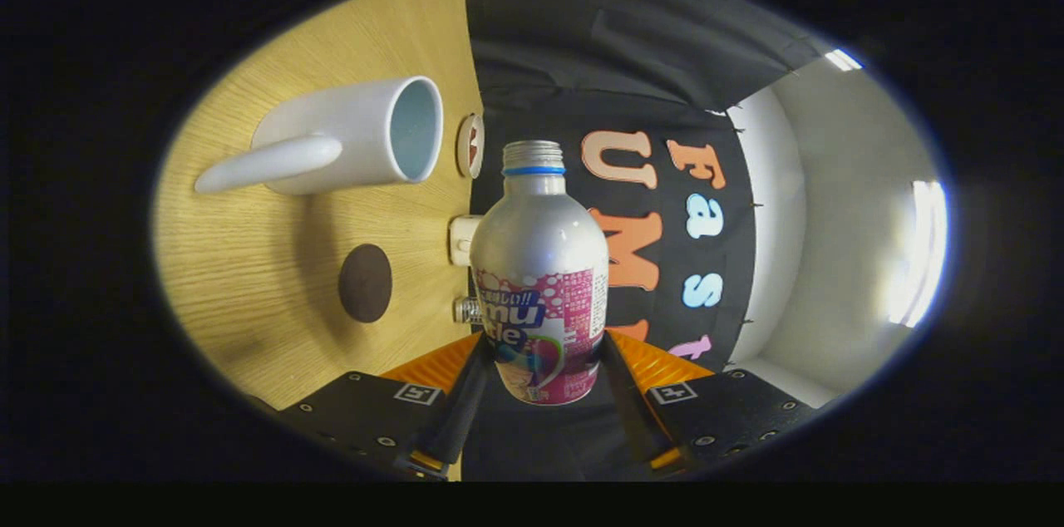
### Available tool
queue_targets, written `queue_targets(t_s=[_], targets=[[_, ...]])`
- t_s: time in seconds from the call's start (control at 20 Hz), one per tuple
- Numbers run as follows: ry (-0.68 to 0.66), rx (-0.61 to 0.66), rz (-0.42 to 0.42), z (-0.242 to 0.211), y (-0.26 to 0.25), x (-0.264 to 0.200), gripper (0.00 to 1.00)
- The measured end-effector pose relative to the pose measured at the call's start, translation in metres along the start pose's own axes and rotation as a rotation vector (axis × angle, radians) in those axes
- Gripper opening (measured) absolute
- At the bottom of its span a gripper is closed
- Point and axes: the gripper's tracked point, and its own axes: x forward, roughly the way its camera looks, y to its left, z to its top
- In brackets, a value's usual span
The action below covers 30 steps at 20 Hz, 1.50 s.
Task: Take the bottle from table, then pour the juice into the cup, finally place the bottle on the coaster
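Observation:
A silver bottle (540,261) with a pink label and an uncapped threaded neck sits between my two fingers, and my gripper (544,369) is shut on its lower body. The whole view is rolled sideways, so the wooden table (249,261) stands like a wall beside the bottle. On that table the white cup (357,136) with a long handle has its mouth turned toward the bottle's neck. The bottle's mouth lies a little short of the cup's rim. A dark brown round coaster (365,283) lies on the table below the cup, beside the bottle's body.
A small round disc with a red mark (470,145) sits at the table's far edge near the cup. A small white block (462,239) and a metal cap-like piece (467,310) rest by the table edge behind the bottle.

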Motion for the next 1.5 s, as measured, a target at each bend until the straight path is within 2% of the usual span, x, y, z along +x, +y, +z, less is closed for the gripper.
queue_targets(t_s=[0.5,1.5], targets=[[-0.014,-0.084,0.015,-0.0031,0.0007,0.0013,0.76],[-0.027,-0.103,0.036,0.0014,0.0005,-0.003,0.76]])
